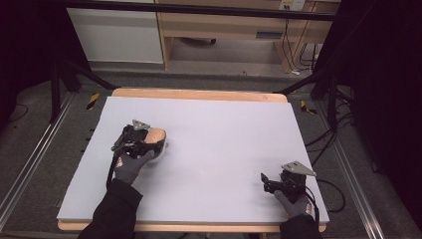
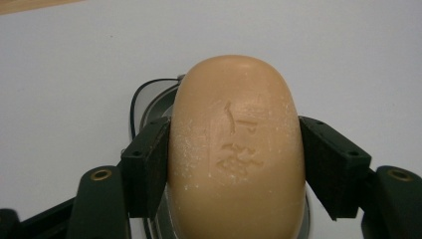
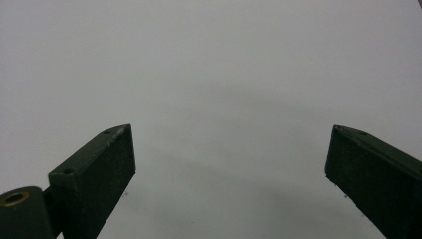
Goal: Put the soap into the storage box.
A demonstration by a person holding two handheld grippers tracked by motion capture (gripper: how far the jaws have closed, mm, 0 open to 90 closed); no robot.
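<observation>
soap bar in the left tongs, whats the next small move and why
Probably a short straight lift. The left tongs are shut on the soap bar, one jaw on each long side, and a clear soap dish sits right beneath it. The right tongs are open and apart over bare table.

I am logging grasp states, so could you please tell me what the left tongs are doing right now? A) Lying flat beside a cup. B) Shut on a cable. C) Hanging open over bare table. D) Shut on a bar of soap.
D: the left tongs press both sides of the tan bar of soap.
</observation>
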